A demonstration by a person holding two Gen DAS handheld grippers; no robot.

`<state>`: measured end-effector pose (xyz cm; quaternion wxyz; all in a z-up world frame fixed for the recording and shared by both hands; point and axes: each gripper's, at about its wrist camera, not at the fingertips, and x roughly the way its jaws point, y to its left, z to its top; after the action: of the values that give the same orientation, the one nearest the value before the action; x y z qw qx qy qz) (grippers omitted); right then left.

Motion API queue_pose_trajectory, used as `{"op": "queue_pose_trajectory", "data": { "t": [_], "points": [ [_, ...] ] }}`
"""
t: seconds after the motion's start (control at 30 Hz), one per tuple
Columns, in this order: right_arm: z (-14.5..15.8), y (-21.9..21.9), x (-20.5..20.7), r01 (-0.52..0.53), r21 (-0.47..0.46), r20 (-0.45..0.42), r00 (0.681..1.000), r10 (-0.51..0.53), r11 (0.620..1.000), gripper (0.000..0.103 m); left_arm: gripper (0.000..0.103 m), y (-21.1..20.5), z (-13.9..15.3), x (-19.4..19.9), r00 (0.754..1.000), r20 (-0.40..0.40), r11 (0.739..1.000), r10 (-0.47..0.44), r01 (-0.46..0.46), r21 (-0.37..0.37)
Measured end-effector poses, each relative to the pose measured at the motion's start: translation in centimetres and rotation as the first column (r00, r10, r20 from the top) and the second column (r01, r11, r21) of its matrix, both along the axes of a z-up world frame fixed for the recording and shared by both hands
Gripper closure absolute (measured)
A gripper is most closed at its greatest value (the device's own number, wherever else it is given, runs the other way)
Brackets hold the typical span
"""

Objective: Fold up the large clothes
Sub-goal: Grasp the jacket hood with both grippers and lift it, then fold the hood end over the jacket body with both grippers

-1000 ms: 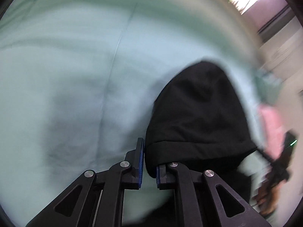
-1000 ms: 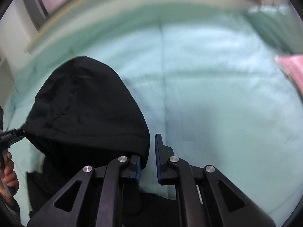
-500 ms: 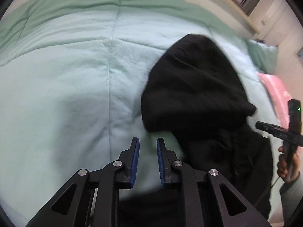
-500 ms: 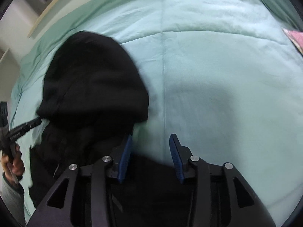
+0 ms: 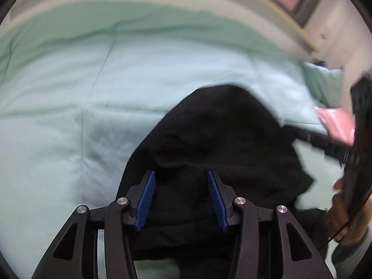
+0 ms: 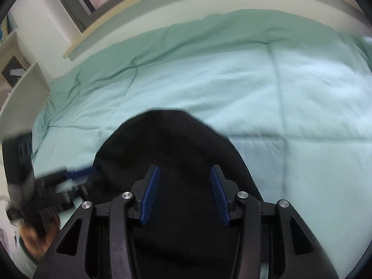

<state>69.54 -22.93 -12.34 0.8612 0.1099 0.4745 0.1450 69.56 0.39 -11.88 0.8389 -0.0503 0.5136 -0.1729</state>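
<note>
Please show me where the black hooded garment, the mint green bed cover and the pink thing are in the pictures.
black hooded garment (image 6: 172,139): right wrist view, on the rounded hood.
mint green bed cover (image 6: 290,88): right wrist view, on a bare quilted panel beyond the hood.
pink thing (image 5: 334,123): left wrist view, on its blurred top, right edge of the bed.

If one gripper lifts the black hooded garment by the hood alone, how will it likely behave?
The black hooded garment would probably sag: its hood lies slumped in soft folds on the green quilt. The cloth looks thick, so probably fairly heavy, trailing below the lifted edge. Its matte knit seems unlikely to slip from the fingers.
</note>
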Motion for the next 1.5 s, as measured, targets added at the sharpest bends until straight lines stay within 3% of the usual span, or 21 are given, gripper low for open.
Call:
{"op": "queue_pose_trajectory", "data": {
  "t": [0.07,0.13,0.2,0.27,0.4,0.5,0.6,0.73,0.87,0.93,1.0,1.13,1.3,1.33,1.4,1.5],
  "points": [
    [-1.4,1.2,2.2,-0.005,-0.051,-0.014,1.0,0.004,0.999,0.054,0.055,0.8,-3.0,0.1,0.998,-0.052,1.0,0.028,-0.027,0.007],
    [-4.2,1.9,3.7,-0.025,-0.083,-0.071,0.997,0.019,0.996,0.054,0.055,1.7,-4.8,0.4,0.995,-0.091,0.998,0.047,-0.05,-0.037],
    [-7.2,2.4,4.1,-0.033,-0.109,-0.119,0.993,0.02,0.994,0.054,0.055,2.5,-5.1,0.4,0.995,-0.091,0.994,0.05,-0.058,-0.088],
    [-8.0,2.3,3.4,-0.028,-0.121,-0.095,0.995,0.017,0.992,0.054,0.055,2.5,-5.1,0.6,0.995,-0.094,0.995,0.045,-0.053,-0.086],
    [-6.6,1.6,2.4,-0.005,-0.09,-0.105,0.994,-0.005,0.996,0.054,0.055,2.4,-4.5,0.6,0.997,-0.071,0.998,0.031,-0.034,-0.054],
    [-3.5,0.1,-0.2,-0.01,-0.032,-0.072,0.997,0.007,0.999,0.054,0.055,2.4,-2.2,-0.2,0.998,-0.054,0.996,0.026,-0.031,-0.085],
    [-1.2,-1.1,-3.5,-0.023,-0.051,-0.032,0.999,0.021,0.998,0.054,0.055,2.6,0.5,-1.8,1.0,-0.005,0.991,-0.004,0.004,-0.137],
    [-1.2,-2.4,-6.6,-0.06,-0.086,-0.054,0.997,0.056,0.994,0.053,0.055,2.0,2.0,-2.8,0.999,0.027,0.989,-0.042,0.046,-0.144],
    [-4.6,-2.8,-7.6,-0.106,-0.173,-0.102,0.991,0.089,0.979,0.049,0.055,1.3,-2.4,-2.0,0.996,-0.077,0.998,-0.045,0.041,-0.055],
    [-7.0,-2.8,-7.1,-0.109,-0.163,-0.156,0.984,0.083,0.981,0.05,0.055,1.1,-5.6,-1.0,0.986,-0.16,0.999,-0.036,0.034,-0.013],
    [-8.6,-3.5,-6.8,-0.084,-0.108,-0.178,0.982,0.064,0.991,0.049,0.056,1.1,-5.9,-0.6,0.987,-0.156,0.999,-0.033,0.028,-0.03],
    [-8.1,-3.9,-6.8,-0.071,-0.097,-0.179,0.983,0.053,0.993,0.048,0.055,1.5,-4.2,-1.1,0.99,-0.125,0.997,-0.07,0.066,-0.03],
    [-4.3,-4.6,-7.7,-0.112,-0.079,-0.119,0.988,0.102,0.991,0.047,0.055,3.1,0.4,-2.6,0.994,0.009,0.994,-0.106,0.106,0.006],
    [-3.3,-5.0,-7.6,-0.118,-0.067,-0.101,0.989,0.111,0.991,0.044,0.055,3.5,1.3,-2.4,0.994,0.029,0.994,-0.107,0.107,0.01],
    [-1.9,-5.7,-6.9,-0.127,-0.043,-0.077,0.989,0.123,0.991,0.026,0.055,4.2,2.8,-1.2,0.995,0.024,0.995,-0.1,0.1,-0.012],
    [-0.8,-6.3,-4.6,-0.143,-0.025,-0.06,0.988,0.142,0.989,0.022,0.054,4.6,3.6,2.1,0.995,-0.014,0.993,-0.097,0.095,-0.073]
  ]
}}
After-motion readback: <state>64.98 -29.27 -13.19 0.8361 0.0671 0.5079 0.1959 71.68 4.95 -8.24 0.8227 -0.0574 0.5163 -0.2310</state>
